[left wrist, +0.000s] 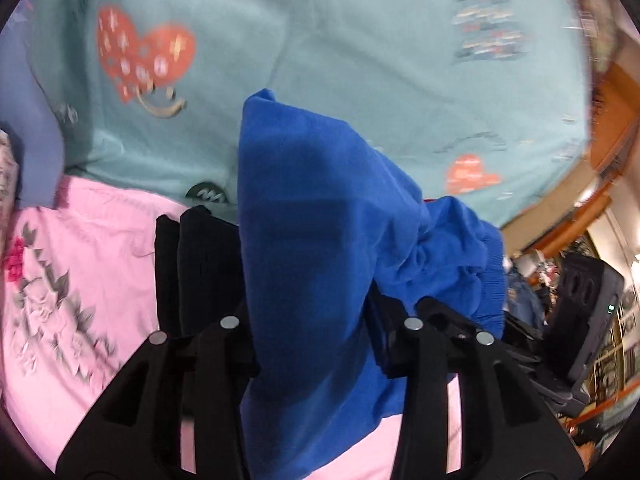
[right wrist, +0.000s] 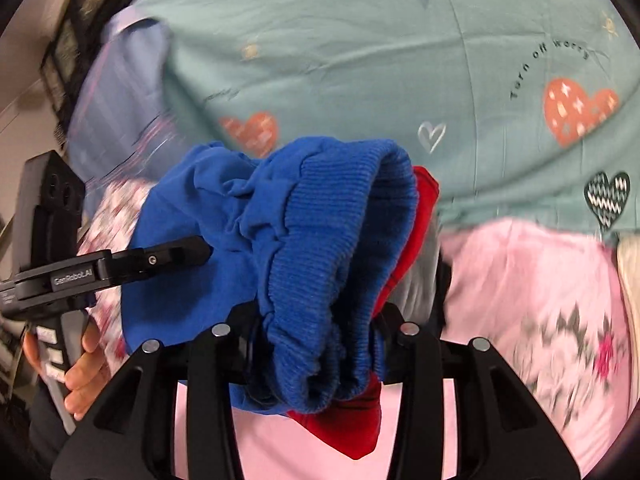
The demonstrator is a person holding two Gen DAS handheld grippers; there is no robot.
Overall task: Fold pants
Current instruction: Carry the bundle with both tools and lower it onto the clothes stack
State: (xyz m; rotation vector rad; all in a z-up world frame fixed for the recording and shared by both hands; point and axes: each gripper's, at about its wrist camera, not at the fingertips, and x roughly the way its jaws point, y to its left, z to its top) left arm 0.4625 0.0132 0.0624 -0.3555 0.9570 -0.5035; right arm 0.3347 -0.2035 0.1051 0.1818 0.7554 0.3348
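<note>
The blue pants (left wrist: pixel 312 248) hang lifted above the bed, held by both grippers. My left gripper (left wrist: pixel 316 332) is shut on a fold of blue leg cloth, which drapes between and over its fingers. My right gripper (right wrist: pixel 316 340) is shut on the ribbed elastic waistband (right wrist: pixel 340 240) of the blue pants (right wrist: pixel 224 232), which bunches over the jaws. A red lining or red part (right wrist: pixel 348 420) shows below and behind the waistband. The left gripper (right wrist: pixel 176 254) also shows in the right wrist view, pinching the blue cloth from the left.
A teal bedsheet with hearts (left wrist: pixel 360 40) covers the far bed. A pink floral cover (left wrist: pixel 80 280) lies near. A black garment (left wrist: pixel 196 264) lies on the pink cover, left of the pants. A blue-lilac pillow (right wrist: pixel 120 100) is at the left. Room furniture (left wrist: pixel 580 300) stands beyond the bed's right edge.
</note>
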